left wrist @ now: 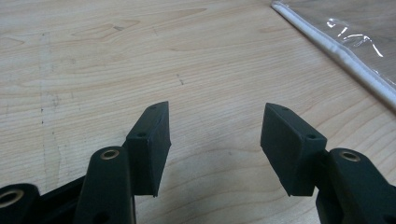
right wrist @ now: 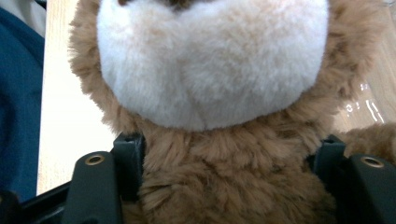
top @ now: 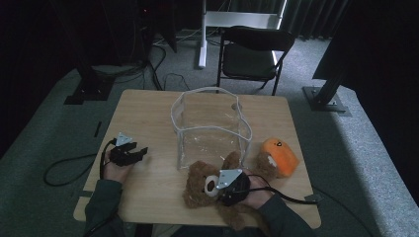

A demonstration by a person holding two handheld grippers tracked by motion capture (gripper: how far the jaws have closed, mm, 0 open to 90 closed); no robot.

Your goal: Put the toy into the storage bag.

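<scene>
Right gripper [top: 228, 187] pressed on teddy bear [top: 205, 185] at near-right table edge, w/ clear bag [top: 210, 126] just beyond it. Left gripper [top: 129, 154] half open, holds nothing, well apart at left.

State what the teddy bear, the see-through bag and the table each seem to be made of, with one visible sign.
Teddy bear: soft plush, shown by fuzzy brown and cream pile.
See-through bag: likely thin glossy plastic, with glints and white edging.
Table: pale wood or wood-look laminate, matte, with grain lines.
</scene>
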